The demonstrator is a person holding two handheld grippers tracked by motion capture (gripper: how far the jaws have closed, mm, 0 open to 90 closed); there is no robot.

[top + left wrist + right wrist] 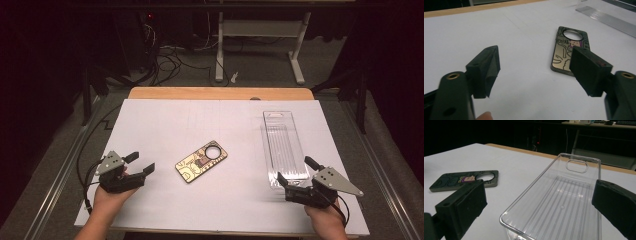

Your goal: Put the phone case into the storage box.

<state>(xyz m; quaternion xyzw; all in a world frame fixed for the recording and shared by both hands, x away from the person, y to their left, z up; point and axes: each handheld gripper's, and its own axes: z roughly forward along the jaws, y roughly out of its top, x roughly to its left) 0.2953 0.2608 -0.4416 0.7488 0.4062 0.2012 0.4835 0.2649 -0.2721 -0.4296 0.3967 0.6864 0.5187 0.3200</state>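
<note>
A phone case with a gold and dark pattern and a round camera hole lies flat near the middle of the white sheet. A clear plastic tray stands lengthwise at the right and holds nothing. My left gripper is open at the near left, pointing toward the case. In the left gripper view the case lies just beyond the right jaw, and nothing sits between the jaws of that gripper. My right gripper is open at the tray's near end. In the right gripper view the tray reaches between the wide jaws of the gripper without touching them, and the case lies to the left.
A white sheet covers the wooden table. Metal rails run along both sides of the table. Beyond the far edge stand a white desk frame and cables on the floor.
</note>
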